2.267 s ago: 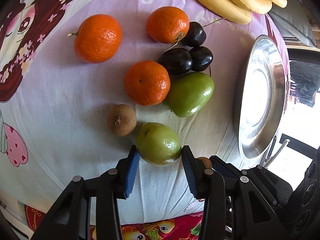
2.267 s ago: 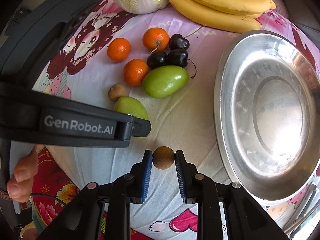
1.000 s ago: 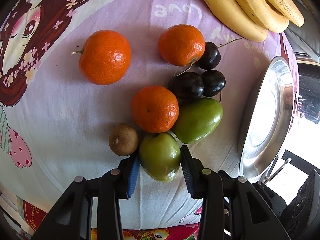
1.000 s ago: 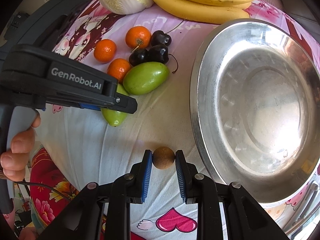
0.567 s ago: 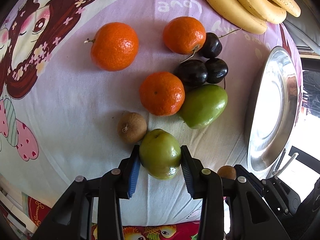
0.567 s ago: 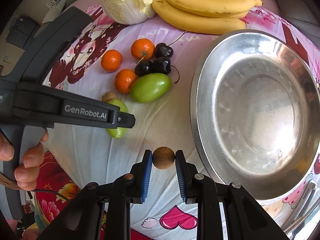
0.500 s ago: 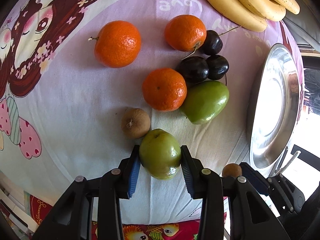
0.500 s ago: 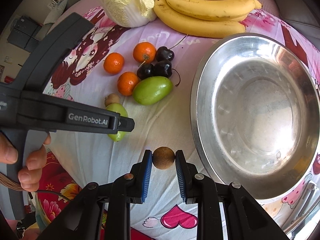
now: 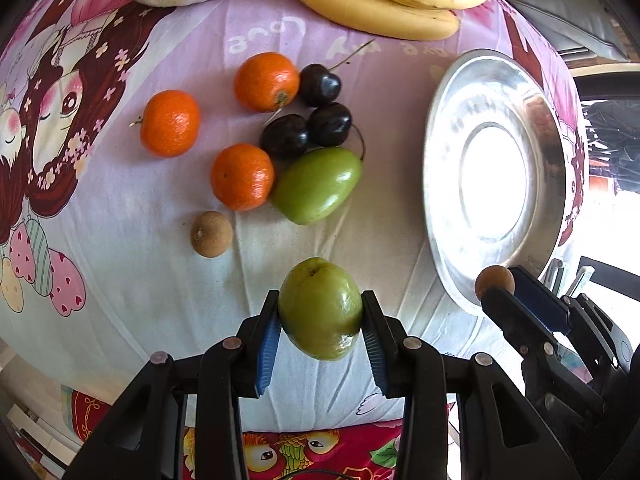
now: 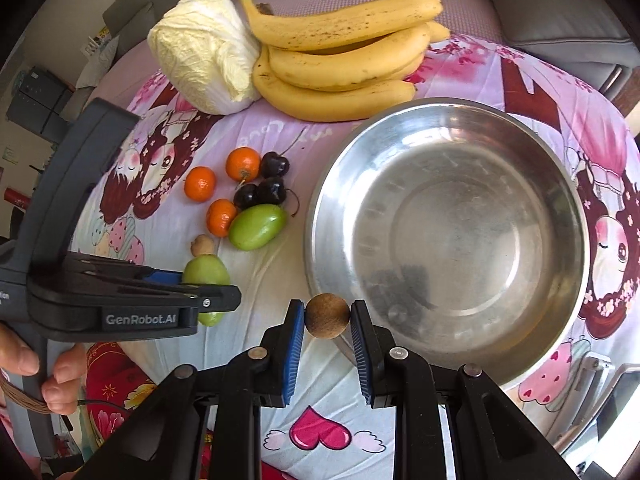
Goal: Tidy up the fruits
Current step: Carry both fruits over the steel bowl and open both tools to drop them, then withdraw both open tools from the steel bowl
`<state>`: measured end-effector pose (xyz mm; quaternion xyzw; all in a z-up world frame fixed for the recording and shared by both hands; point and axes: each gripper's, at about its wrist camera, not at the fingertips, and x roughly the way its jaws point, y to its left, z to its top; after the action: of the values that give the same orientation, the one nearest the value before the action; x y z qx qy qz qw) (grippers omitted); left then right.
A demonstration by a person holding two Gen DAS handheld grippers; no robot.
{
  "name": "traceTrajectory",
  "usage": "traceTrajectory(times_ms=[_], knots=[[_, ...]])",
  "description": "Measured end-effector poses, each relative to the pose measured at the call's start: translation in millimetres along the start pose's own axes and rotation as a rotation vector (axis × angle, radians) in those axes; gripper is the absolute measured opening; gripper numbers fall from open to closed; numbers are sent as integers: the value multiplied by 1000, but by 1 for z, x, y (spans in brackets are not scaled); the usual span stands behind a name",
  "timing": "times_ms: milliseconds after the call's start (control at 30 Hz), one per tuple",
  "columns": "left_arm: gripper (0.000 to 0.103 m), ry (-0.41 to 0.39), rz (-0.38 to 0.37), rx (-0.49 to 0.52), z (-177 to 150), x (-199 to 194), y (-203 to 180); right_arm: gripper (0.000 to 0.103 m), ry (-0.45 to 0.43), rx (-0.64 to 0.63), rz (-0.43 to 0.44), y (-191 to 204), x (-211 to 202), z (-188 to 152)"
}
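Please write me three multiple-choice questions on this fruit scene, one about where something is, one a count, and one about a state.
1. Where does the cabbage lie?
A. inside the metal bowl
B. beside the bananas, at the far side of the cloth
C. between the right gripper's jaws

2. How many oranges lie on the cloth?
A. one
B. three
C. five

3. What is the left gripper doing?
A. it is shut on a green fruit
B. it is open above the bowl
C. it is shut on a cherry

Answers:
1 B: the right wrist view shows the cabbage touching the banana bunch, and the metal bowl holds nothing.
2 B: three oranges show in both views.
3 A: the blue pads press both sides of the green fruit, while the right gripper clamps a small brown fruit.
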<state>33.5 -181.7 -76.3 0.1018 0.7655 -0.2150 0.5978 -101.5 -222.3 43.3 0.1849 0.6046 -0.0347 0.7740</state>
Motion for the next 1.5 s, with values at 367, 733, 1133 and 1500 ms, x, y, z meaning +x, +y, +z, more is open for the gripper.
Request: traceTrajectory(times_ms=[367, 733, 1133, 1500], knots=[[40, -43, -41, 87, 6, -7, -73, 26, 40, 119, -107, -64, 5, -16], [40, 5, -33, 102, 20, 18, -121, 26, 84, 125, -131, -78, 19, -25], [40, 4, -57, 109, 29, 22, -118, 30, 110, 139, -140, -75, 36, -22], [59, -27, 16, 32, 25, 1, -55, 73, 106, 142, -171, -65, 23, -16]])
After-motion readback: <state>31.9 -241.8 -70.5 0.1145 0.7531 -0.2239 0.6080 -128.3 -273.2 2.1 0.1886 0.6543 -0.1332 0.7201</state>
